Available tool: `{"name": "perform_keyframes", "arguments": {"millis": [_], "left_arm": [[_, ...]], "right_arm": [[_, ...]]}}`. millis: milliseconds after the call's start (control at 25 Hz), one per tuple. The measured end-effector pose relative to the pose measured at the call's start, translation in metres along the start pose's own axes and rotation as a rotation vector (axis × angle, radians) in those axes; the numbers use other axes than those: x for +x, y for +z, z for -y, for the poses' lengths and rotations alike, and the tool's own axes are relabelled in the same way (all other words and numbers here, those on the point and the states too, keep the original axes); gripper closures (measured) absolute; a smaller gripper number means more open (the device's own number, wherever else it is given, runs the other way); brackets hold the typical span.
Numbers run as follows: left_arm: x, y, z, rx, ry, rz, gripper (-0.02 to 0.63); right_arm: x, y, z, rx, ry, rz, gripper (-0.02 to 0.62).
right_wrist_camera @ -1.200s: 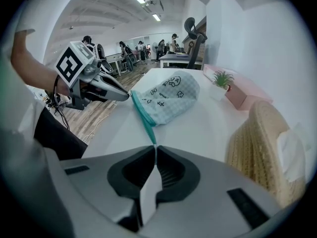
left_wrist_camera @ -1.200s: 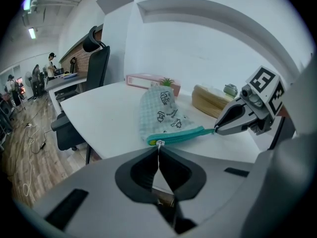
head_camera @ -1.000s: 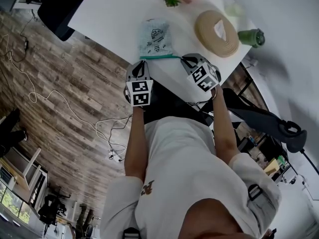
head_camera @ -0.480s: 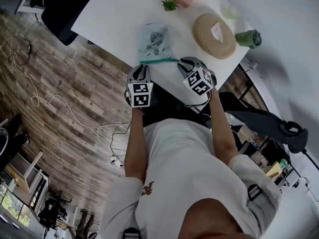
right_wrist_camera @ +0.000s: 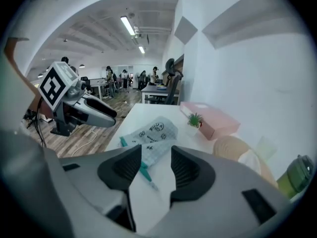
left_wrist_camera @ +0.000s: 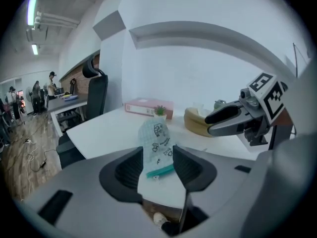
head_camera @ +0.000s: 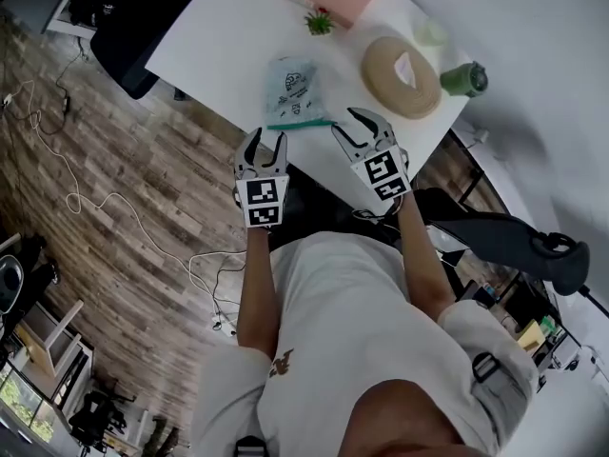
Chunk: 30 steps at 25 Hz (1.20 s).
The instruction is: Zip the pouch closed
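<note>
The left gripper point(head_camera: 264, 139) hung near the table's point(head_camera: 214, 46) front edge, jaws just opened partway, nothing between them. The pouch point(head_camera: 293, 89) lay flat on the table, teal zipper edge nearest. The right gripper point(head_camera: 348, 125) had just opened too, empty, beside the zipper's end.

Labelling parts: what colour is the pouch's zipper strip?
Teal zipper strip, clearest in the right gripper view.

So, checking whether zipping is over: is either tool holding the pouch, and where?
Nothing is held. The left tool and the right tool have just been opening, nothing between their jaws; the pouch lies free.
</note>
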<state>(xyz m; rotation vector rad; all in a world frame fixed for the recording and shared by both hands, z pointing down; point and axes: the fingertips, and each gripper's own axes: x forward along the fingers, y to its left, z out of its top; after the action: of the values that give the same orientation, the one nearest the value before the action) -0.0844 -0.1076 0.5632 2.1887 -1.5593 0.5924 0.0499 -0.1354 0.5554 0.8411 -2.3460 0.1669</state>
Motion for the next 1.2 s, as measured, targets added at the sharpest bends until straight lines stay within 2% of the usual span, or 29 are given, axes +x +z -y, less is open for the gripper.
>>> {"name": "perform_keyframes", "arguments": {"millis": [600,880,1200], "left_arm": [[-0.084,0.136,0.011,0.099,0.089,0.373,0.347],[-0.112,0.164,0.025,0.12,0.122,0.455,0.339],[-0.125,0.176,0.044,0.174,0.142,0.48,0.339]], "right_arm": [[-0.103,0.13,0.024,0.037,-0.175,0.447,0.29],[-0.128,0.141,0.024,0.026,-0.219,0.503,0.285],[-0.145,0.137,0.025,0.028,-0.213,0.534,0.285]]}}
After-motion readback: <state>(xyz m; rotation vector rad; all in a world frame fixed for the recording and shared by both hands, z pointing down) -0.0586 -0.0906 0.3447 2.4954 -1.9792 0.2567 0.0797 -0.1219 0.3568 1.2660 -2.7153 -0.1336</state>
